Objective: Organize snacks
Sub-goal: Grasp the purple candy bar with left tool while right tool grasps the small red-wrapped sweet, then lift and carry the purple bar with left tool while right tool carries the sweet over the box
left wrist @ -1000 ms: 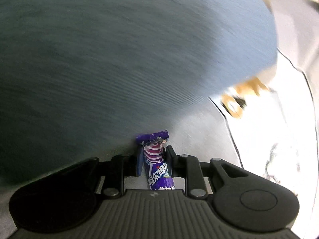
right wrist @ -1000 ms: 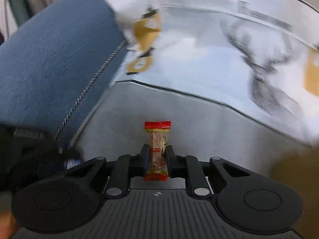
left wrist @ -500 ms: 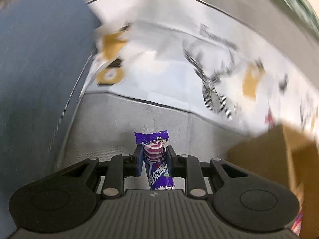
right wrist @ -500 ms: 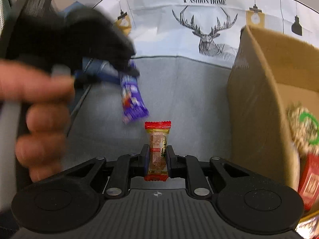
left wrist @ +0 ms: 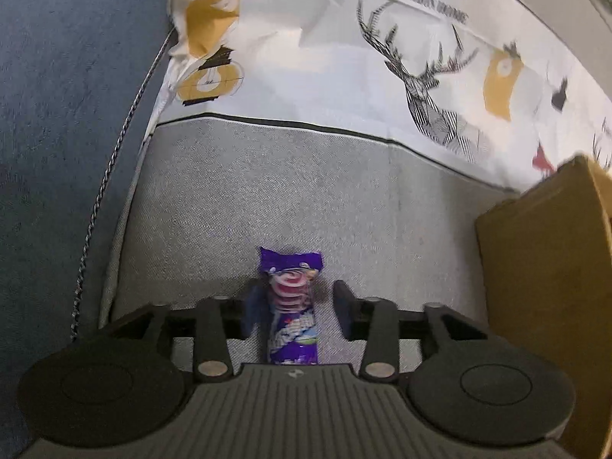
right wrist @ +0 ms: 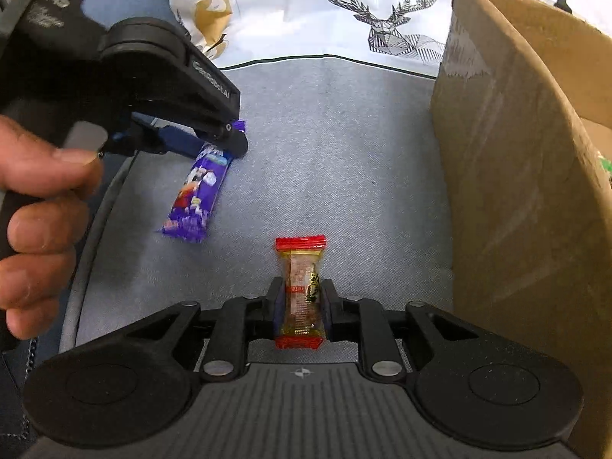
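My left gripper (left wrist: 296, 308) is open, its fingers standing apart on either side of a purple snack bar (left wrist: 292, 317) that lies on the grey cloth. In the right wrist view the same purple bar (right wrist: 197, 191) rests on the cloth under the left gripper (right wrist: 214, 130), held by a hand. My right gripper (right wrist: 300, 298) is shut on a small candy with red ends and a clear yellow wrapper (right wrist: 300, 287), held low over the grey cloth.
A brown cardboard box (right wrist: 516, 153) stands at the right, also showing in the left wrist view (left wrist: 543, 287). A white cloth with a deer print (left wrist: 382, 57) lies beyond the grey area. A blue fabric surface (left wrist: 69, 114) lies at the left.
My left gripper swung from the blue fabric over to the grey cloth, lowered and opened, letting go of the purple bar. My right gripper moved toward the box, still holding the candy.
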Motion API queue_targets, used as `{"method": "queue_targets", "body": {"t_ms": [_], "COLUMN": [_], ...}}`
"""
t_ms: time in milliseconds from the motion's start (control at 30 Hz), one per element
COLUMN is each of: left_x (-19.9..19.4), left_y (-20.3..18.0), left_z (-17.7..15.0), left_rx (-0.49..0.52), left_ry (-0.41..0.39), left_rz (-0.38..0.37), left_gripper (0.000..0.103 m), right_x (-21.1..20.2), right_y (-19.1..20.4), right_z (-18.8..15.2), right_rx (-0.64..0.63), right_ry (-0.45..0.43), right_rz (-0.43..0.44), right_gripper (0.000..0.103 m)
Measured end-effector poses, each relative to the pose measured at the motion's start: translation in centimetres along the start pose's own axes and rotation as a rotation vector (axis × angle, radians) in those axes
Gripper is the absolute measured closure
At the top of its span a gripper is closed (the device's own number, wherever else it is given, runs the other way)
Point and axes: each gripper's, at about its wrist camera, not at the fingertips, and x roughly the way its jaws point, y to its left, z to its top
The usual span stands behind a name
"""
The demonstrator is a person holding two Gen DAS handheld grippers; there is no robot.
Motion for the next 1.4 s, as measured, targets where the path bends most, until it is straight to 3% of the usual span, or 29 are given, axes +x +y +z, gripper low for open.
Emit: {"method": "queue_targets", "body": {"t_ms": [333, 433, 633, 733, 767, 867, 1000, 1133, 1300, 1400], "left_x": [0.0, 0.2, 0.3, 0.3, 0.2, 0.0, -2.1, -6.2, -10.9, -13.2], "left_y": [-1.7, -1.9, -2.0, -2.3, -2.5, -2.7, -3.3, -3.1, -1.9, -2.5], "left_z": [-0.7, -0.7, -0.8, -0.8, -0.8, -0.7, -0.9, -2.0, -5.8, -8.3], "left_rx": [0.110, 0.120, 0.126, 0.143, 0.153, 0.150, 0.141, 0.079, -0.079, -0.117], "left_ry": [0.013, 0.021, 0.027, 0.027, 0.025, 0.022, -0.043, -0.183, -0.316, -0.368], "left_rz": [0.069, 0.077, 0.079, 0.100, 0.107, 0.098, 0.096, 0.046, -0.043, -0.045], "left_gripper": [0.051, 0.051, 0.051, 0.064, 0.077, 0.081, 0.082, 0.082, 0.082, 0.082], "right_x": [0.3, 0.3, 0.3, 0.2, 0.2, -0.2, -1.7, -4.7, -9.9, -13.8], "right_y": [0.1, 0.3, 0.6, 0.9, 1.0, 0.8, 0.9, 1.1, 0.0, -1.4], "right_z": [0.3, 0.2, 0.0, -0.1, -0.1, -0.3, -0.4, -0.7, -1.2, -2.0], "right_rx": [-0.009, -0.017, -0.049, -0.080, -0.087, -0.075, -0.079, -0.093, -0.069, -0.059], "right_ry": [0.003, 0.002, -0.014, -0.032, -0.039, -0.051, -0.096, -0.176, -0.276, -0.356], "right_rz": [0.005, 0.009, -0.007, -0.025, -0.030, -0.023, -0.013, 0.008, 0.035, 0.067], "right_gripper": [0.077, 0.072, 0.071, 0.077, 0.083, 0.085, 0.085, 0.086, 0.086, 0.086]}}
